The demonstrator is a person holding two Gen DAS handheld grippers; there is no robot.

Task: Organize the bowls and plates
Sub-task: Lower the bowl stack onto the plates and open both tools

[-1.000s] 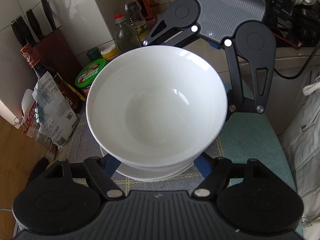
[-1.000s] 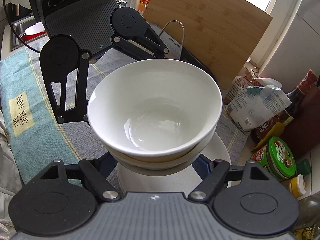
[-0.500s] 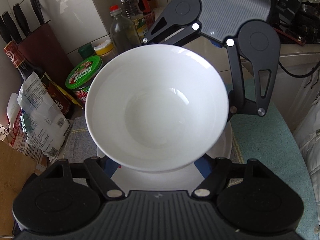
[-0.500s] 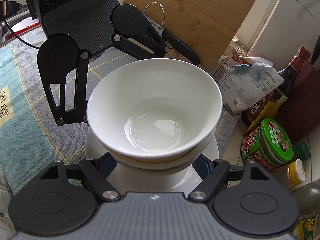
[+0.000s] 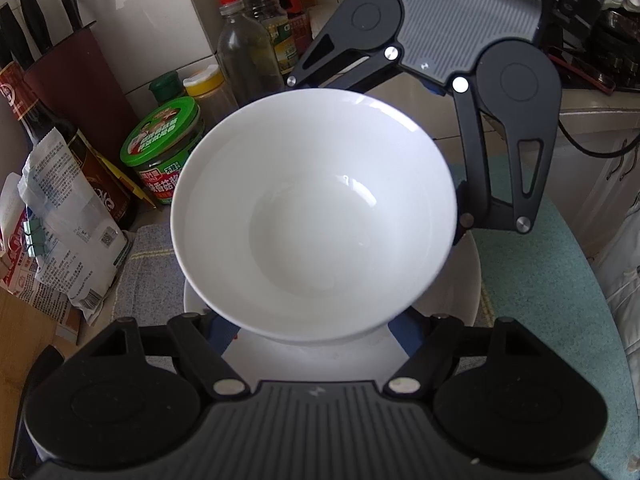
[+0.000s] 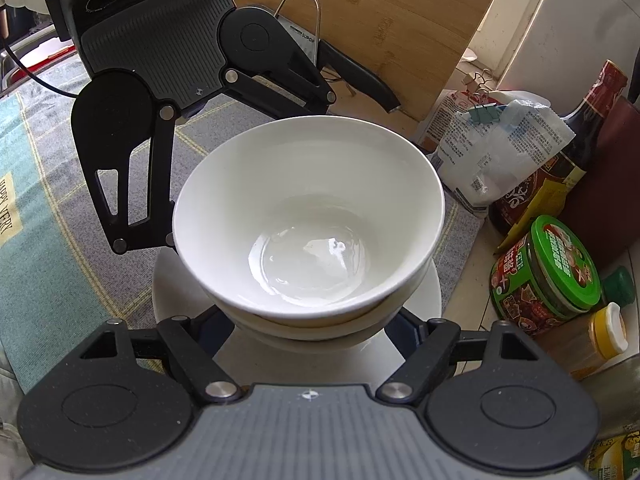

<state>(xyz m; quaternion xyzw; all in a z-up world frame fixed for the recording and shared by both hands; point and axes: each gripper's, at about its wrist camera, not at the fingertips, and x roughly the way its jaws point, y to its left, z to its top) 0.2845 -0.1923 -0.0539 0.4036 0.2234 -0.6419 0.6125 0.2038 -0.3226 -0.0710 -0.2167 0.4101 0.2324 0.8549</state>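
Two nested white bowls (image 5: 314, 216) (image 6: 310, 216) sit on a white plate (image 5: 312, 356) (image 6: 176, 280). Both grippers hold the stack from opposite sides. My left gripper (image 5: 312, 334) has its blue-padded fingers under the bowls at the plate's near rim. My right gripper (image 6: 310, 332) does the same from the other side. Each gripper's fingertips are hidden under the bowls, so what exactly they clamp cannot be seen. The opposite gripper shows behind the bowls in each view.
A grey and teal cloth (image 6: 48, 208) covers the counter. A green-lidded jar (image 5: 166, 148) (image 6: 548, 268), sauce bottles (image 5: 244, 52), a knife block (image 5: 84, 84), a paper packet (image 5: 68, 216) and a leaning bamboo board (image 6: 372, 24) with a knife (image 6: 356, 76) crowd one side.
The stack and both grippers have moved toward the jars and bottles by the wall; the plate under the bowls shows more. The grip looks unchanged.
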